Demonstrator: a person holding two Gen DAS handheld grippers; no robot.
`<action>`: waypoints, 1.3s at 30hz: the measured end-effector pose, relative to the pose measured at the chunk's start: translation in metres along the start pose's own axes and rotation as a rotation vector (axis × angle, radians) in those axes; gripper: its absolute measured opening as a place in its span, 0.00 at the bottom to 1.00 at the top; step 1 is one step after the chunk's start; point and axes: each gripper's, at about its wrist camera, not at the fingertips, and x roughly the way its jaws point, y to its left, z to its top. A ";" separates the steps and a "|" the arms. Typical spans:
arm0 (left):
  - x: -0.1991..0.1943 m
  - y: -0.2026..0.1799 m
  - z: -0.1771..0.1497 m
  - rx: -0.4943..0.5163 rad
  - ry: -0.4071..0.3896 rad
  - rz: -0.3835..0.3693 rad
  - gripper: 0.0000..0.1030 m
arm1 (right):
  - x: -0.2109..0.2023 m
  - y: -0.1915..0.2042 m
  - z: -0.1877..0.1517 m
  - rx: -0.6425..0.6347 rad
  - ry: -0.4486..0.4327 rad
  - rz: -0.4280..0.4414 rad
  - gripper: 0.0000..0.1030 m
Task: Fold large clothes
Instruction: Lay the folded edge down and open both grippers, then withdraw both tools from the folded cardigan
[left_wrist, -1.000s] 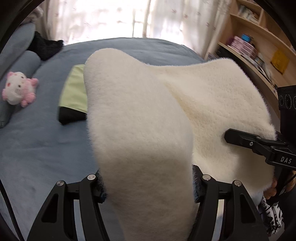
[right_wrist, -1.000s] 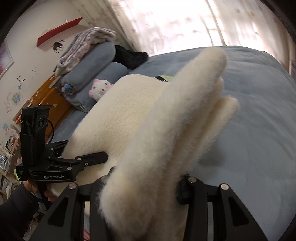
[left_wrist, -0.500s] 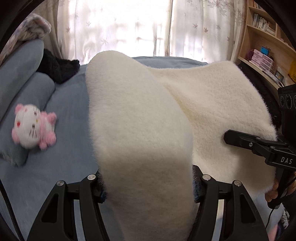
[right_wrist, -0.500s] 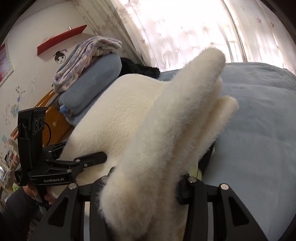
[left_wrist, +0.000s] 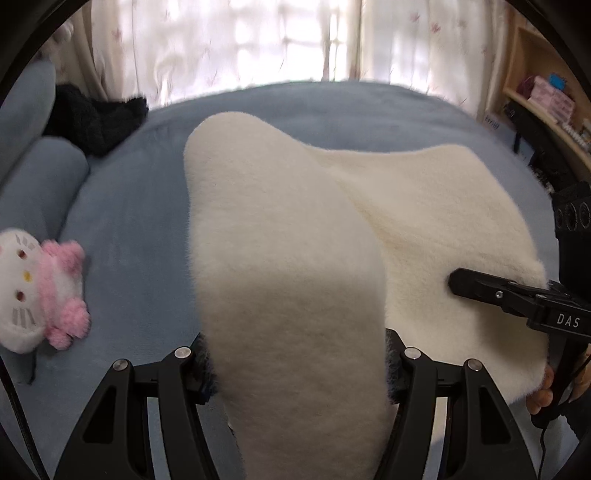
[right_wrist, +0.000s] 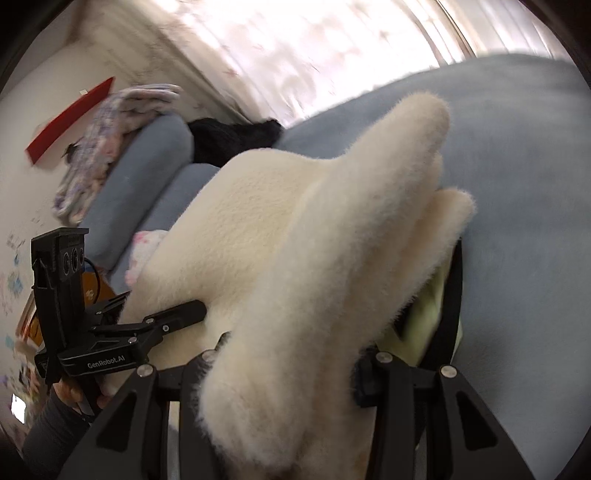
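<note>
A thick cream fleece garment (left_wrist: 406, 221) hangs between both grippers above a blue bed (left_wrist: 140, 206). My left gripper (left_wrist: 295, 362) is shut on one bunched end of it, and the fleece fills the gap between the fingers. My right gripper (right_wrist: 288, 373) is shut on the other folded end (right_wrist: 332, 277), which sticks up in thick layers. Each gripper shows in the other's view, the right gripper (left_wrist: 517, 299) at the right edge and the left gripper (right_wrist: 122, 339) at the lower left, both pressed into the fleece.
A white and pink plush toy (left_wrist: 37, 291) lies at the left on the bed. A black garment (left_wrist: 96, 118) and blue pillows (right_wrist: 147, 177) sit near the curtained window. A light green and black item (right_wrist: 428, 317) lies under the fleece. Shelves (left_wrist: 546, 96) stand at the right.
Both grippers have carried the fleece across and lower over the bed. The plush toy has slid nearer in the left wrist view, and the green item went out of sight there.
</note>
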 end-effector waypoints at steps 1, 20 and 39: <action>0.008 0.005 -0.006 -0.023 0.007 -0.006 0.64 | 0.005 -0.006 -0.004 0.017 -0.007 -0.005 0.42; -0.075 -0.005 -0.044 -0.006 -0.184 0.107 0.14 | -0.079 0.046 -0.028 -0.252 -0.080 -0.207 0.23; -0.033 -0.014 -0.073 0.063 -0.082 0.225 0.11 | -0.038 0.037 -0.050 -0.352 0.034 -0.359 0.00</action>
